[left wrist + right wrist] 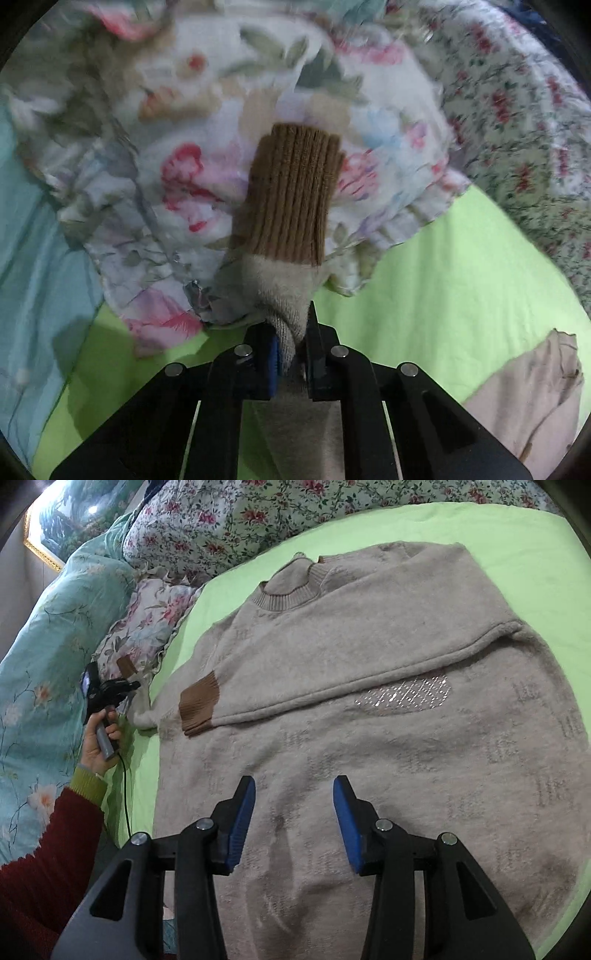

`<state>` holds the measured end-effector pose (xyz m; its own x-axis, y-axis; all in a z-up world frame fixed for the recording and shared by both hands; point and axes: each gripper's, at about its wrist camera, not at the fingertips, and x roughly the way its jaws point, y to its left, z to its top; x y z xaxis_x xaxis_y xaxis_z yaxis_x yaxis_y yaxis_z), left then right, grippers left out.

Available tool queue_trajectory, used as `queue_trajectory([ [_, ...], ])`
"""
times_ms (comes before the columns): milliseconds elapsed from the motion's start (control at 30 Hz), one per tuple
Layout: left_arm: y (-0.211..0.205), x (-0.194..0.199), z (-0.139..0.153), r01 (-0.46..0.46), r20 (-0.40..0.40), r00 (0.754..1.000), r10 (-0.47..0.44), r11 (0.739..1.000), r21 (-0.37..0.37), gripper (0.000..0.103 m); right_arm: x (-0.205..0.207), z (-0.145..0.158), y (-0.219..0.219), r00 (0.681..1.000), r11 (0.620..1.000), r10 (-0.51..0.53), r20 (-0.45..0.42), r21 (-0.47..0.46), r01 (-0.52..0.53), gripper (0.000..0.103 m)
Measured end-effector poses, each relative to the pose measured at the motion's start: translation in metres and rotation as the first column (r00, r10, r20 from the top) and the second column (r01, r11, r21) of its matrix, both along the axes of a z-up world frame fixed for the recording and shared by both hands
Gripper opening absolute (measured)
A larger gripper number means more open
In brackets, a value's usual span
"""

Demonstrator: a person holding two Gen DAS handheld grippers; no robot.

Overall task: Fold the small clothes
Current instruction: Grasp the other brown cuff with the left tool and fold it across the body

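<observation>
A beige knit sweater (pixel 369 738) lies flat on the green sheet (pixel 480 528), neck away from me. One sleeve is folded across the chest, its brown cuff (pixel 199 701) at the left. My left gripper (pixel 295 339) is shut on the other sleeve (pixel 273 291), whose brown ribbed cuff (pixel 291 192) sticks out ahead over a floral pillow. In the right wrist view the left gripper (pixel 125 686) shows at the sweater's left edge, held by a hand. My right gripper (pixel 293 794) is open and empty above the sweater's lower body.
A floral pillow (pixel 166 147) and a small-flowered quilt (pixel 229 520) lie along the bed's far and left side, beside a turquoise quilt (pixel 44 646). A framed picture (pixel 62 520) hangs on the wall. A cable (pixel 127 794) trails from the left gripper.
</observation>
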<state>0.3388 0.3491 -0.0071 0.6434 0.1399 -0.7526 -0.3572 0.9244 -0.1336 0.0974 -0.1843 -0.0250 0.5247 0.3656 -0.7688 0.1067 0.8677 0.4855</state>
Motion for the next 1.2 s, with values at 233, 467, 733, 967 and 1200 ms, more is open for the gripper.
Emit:
queue_trajectory([
  [233, -0.082, -0.057, 0.049, 0.195, 0.166, 0.968, -0.187, 0.980, -0.034, 0.009, -0.003, 0.007, -0.003, 0.999, 0.999, -0.011, 0.040, 0.035, 0.010, 0.045],
  [467, -0.219, -0.089, 0.069, 0.440, 0.252, 0.876, -0.412, 0.895, -0.067, 0.009, -0.019, 0.012, -0.015, 0.997, 0.997, -0.055, 0.061, 0.054, 0.052, 0.045],
  [733, -0.390, -0.082, 0.030, 0.634, 0.189, 0.763, -0.618, 0.772, -0.032, 0.009, -0.041, 0.017, -0.057, 0.978, 0.981, -0.188, 0.086, 0.063, 0.183, 0.045],
  [967, -0.463, -0.059, -0.043, 0.709, 0.021, 0.705, -0.709, 0.704, -0.043, 0.027, -0.043, 0.015, -0.080, 0.965, 0.968, -0.247, 0.084, 0.063, 0.242, 0.045],
  [1200, -0.438, -0.095, -0.031, 0.711, 0.061, 0.703, -0.709, 0.702, -0.028, 0.082, -0.020, 0.018, -0.088, 0.959, 0.961, -0.268, 0.095, 0.094, 0.259, 0.050],
])
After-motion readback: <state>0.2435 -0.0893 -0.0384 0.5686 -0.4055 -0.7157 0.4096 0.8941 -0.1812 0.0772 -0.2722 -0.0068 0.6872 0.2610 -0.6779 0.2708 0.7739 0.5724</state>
